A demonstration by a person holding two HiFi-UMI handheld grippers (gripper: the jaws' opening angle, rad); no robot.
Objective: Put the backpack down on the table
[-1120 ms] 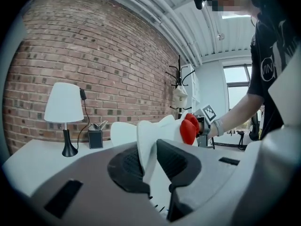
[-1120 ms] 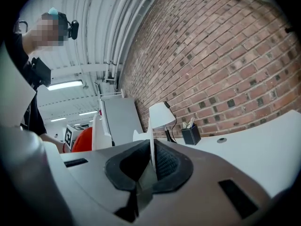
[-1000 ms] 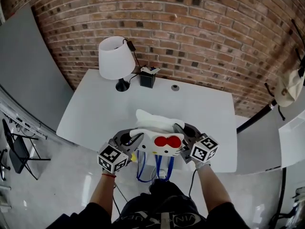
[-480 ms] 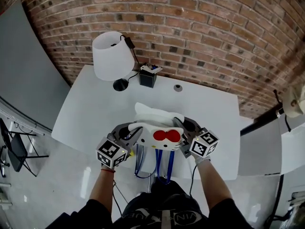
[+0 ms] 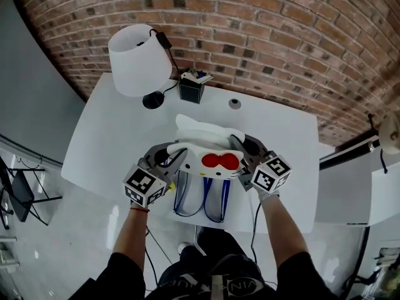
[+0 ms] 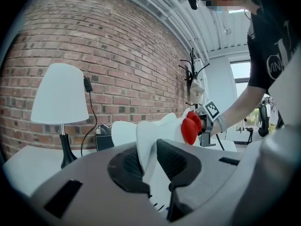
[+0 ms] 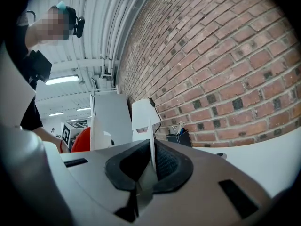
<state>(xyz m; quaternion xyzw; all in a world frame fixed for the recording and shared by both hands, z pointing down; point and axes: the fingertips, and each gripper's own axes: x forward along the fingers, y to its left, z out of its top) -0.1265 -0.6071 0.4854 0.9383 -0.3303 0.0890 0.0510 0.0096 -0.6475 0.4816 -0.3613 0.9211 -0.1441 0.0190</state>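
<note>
**While the backpack hangs over the table, two pinches of fabric carry it**

Where the head view looks down, we hold the white backpack (image 5: 209, 144) between the left gripper (image 5: 180, 164) and the right gripper (image 5: 236, 157). It sits over the near half of the table (image 5: 119, 136), with its blue straps (image 5: 203, 200) dangling toward the near edge. We cannot tell from here whether its base touches the top. Only this view shows the bare tabletop ahead, with the lamp (image 5: 133, 58) and pen holder (image 5: 190, 87) well apart at the far side by the brick wall.

In the left gripper view, the left gripper (image 6: 149, 161) is clamped on a thick fold of white fabric at the bag's side. The red bow (image 6: 190, 126) shows just beyond it. This view gives the bite of that grip, which the marker cube hides from above.

In the right gripper view, the right gripper (image 7: 151, 166) is closed on a far thinner edge of the bag, a mere sliver between the pads. Neither other view reveals that. We judge this the weak point. If the bag's weight shifts, or our hands drift apart as we lower it, the sliver could slide out. The bag would then swing from the left grip and topple. The loose straps are a second risk, since they could bunch under the base or catch the table's near edge and leave the bag crooked.
</note>
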